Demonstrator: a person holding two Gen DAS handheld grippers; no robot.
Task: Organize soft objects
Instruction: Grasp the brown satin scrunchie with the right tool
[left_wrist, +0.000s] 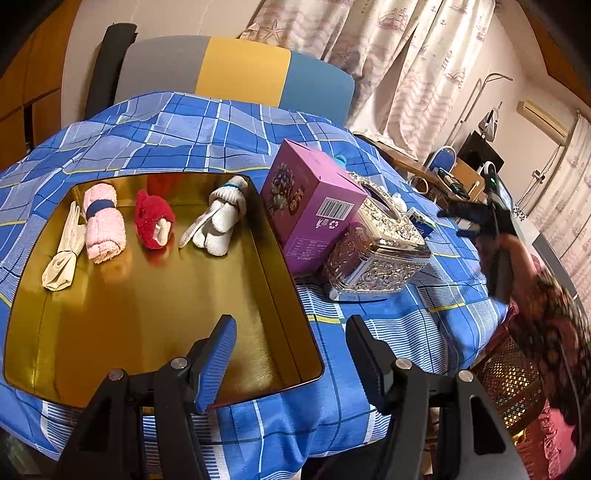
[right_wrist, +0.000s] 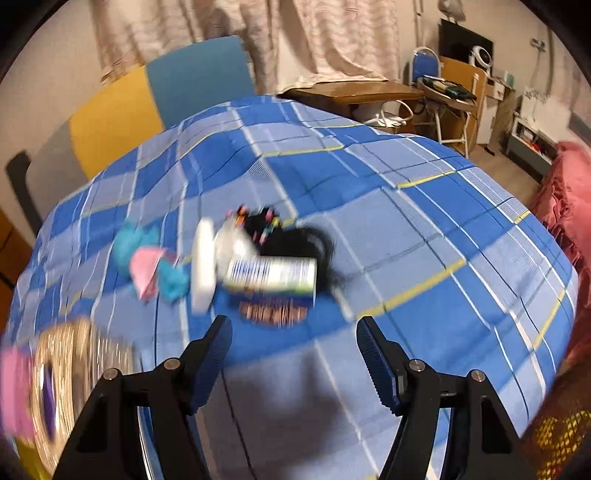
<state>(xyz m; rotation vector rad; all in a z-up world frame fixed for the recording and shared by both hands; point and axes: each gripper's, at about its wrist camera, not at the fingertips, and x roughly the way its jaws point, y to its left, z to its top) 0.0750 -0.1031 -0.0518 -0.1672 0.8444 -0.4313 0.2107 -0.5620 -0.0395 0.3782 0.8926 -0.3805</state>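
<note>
A blue plaid cloth covers the desk. On it lie a gold tray, a purple box leaning beside the tray's right wall, and an ornate silver box touching the purple one. Farther right sit a teal-and-pink soft item, a white bottle, a printed carton and something black (too blurred to name).

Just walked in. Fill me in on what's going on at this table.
Someone with a gripper in each hand is sorting soft things into a gold tin. Four lie along its far side: a cream cloth, a pink towel roll, a red fluffy piece and white gloves. Both the left gripper and right gripper are open and empty. A teal and pink soft item is on the checked cloth.
</note>
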